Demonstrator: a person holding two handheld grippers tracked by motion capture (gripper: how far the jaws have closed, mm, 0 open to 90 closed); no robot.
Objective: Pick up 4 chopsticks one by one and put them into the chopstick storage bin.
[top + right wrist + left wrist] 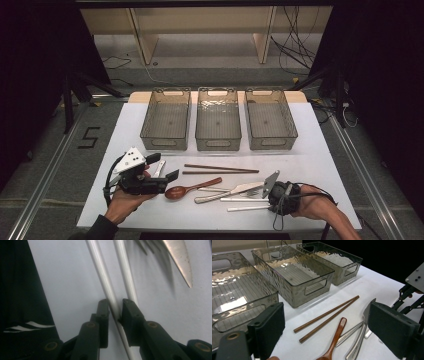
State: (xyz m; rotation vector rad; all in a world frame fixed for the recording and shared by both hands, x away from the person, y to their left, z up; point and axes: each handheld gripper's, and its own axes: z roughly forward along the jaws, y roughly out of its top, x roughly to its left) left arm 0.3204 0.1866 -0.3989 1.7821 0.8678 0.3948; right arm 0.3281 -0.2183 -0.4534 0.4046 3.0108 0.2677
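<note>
Floor marking "5" left of table. Right gripper apparently pinching one white chopstick; left gripper spread, empty.

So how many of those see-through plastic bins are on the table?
3, in a row along the far side of the white table: left clear grey plastic bin, middle one, right one. All look empty.

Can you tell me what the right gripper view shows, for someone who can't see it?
Two black tongs pinch one white chopstick lying on the white table. A second white chopstick lies just beside it, passing behind one jaw. A knife tip and blurry fork tines show at the top.
</note>
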